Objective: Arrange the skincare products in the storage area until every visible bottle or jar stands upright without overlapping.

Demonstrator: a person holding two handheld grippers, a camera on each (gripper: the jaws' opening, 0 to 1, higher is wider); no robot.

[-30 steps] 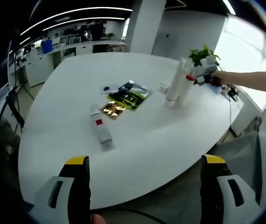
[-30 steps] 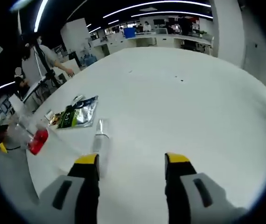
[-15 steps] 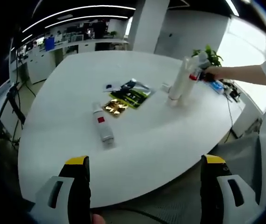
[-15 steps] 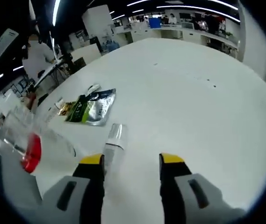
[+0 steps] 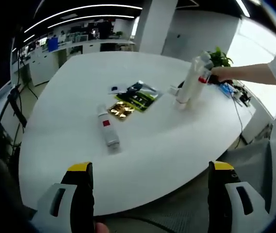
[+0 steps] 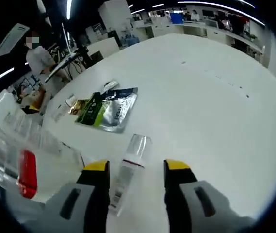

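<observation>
Bottles are seen on the white table (image 5: 176, 160): one lies flat (image 5: 106, 132) at ten o'clock of the left gripper (image 5: 150, 170), whose jaws are spread wide on nothing. A clear-capped bottle (image 6: 130, 167) is framed between the right gripper's (image 6: 137, 167) parted jaws (contact cannot be told). Sachets (image 6: 108, 109) lie at eleven o'clock.

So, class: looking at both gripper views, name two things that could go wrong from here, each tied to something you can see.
1. The right gripper, jaws open around the standing white bottle, might tip it against the clear bottle with the red label right beside it.
2. The bottle lying on its side sits near the gold sachet; the left gripper, far back and open, may nudge the sachets when reaching in.
</observation>
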